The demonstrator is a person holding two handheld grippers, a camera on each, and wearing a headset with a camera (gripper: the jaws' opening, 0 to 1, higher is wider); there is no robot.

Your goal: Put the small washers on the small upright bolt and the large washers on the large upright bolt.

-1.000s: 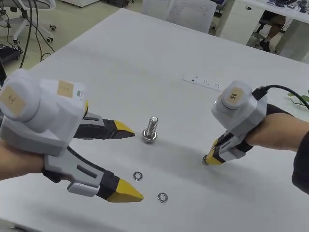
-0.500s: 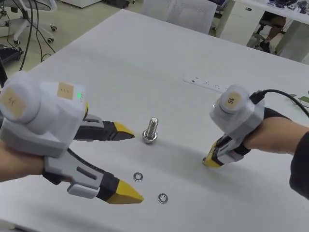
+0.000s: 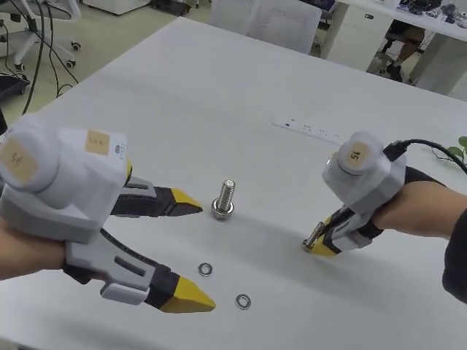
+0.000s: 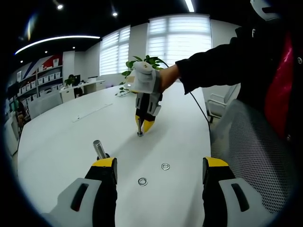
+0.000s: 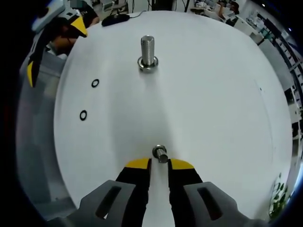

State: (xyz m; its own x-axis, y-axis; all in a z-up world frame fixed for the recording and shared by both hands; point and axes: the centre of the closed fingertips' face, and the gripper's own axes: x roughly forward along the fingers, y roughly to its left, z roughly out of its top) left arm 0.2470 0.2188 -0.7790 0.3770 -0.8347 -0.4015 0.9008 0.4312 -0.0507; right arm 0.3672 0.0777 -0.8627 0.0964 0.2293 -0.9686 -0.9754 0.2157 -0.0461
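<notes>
- Table [image 3: 219, 87]: white; bears every part.
- Left gripper [image 3: 188, 251]: your jaws stand wide apart and hold nothing. One tip is just beside the large bolt, the other near the washers.
- Right gripper [image 3: 321, 246]: your jaws are drawn in, pinching the small bolt at their tips.
- Large bolt [image 3: 224, 198]: upright, mid-table, with a washer ringing its foot.
- Small bolt [image 3: 313, 235]: foot on the table, leaning; whether it carries a washer cannot be told.
- Washers, two [image 3: 206, 270] [image 3: 243, 300]: loose and flat.
- Step, as judged: standing the small bolt. Next, square it and release gently so it stays up, then nip a thin washer off the flat top.
</notes>
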